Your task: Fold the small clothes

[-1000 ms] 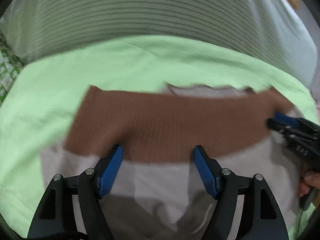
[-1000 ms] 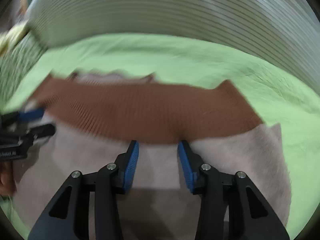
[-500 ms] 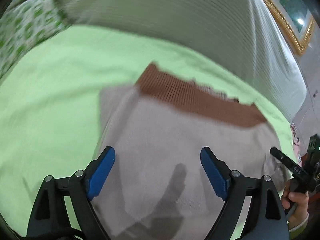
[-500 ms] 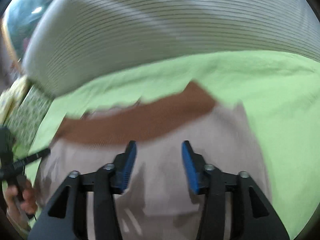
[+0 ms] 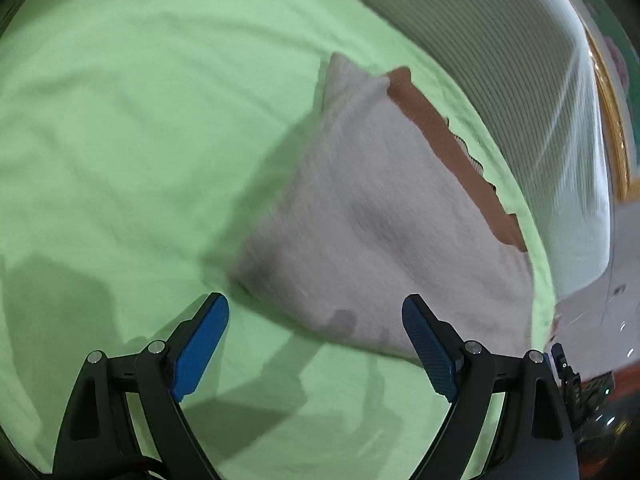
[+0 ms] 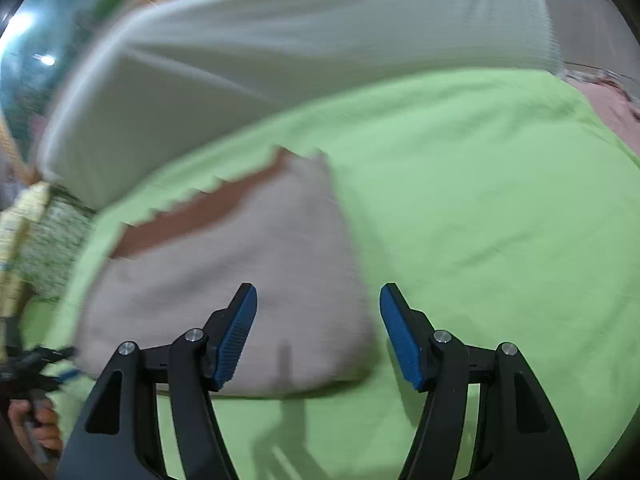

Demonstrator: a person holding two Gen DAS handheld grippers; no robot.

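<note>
A light green sheet (image 5: 140, 140) covers the bed. Behind it lies a big white striped pillow (image 6: 300, 52). A green-patterned cloth (image 6: 48, 236) sits at the left edge, beside the pillow.

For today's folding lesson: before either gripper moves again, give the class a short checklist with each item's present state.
1. Left gripper open, holding nothing: ok.
2. Right gripper open, holding nothing: ok.
3. Beige garment lying folded on the green sheet: ok.
4. Brown waistband along the far edge, showing: ok.
5. Fold edges neatly aligned: cannot tell, pictures blurred.
6. Garment apart from the white striped pillow: ok.
</note>
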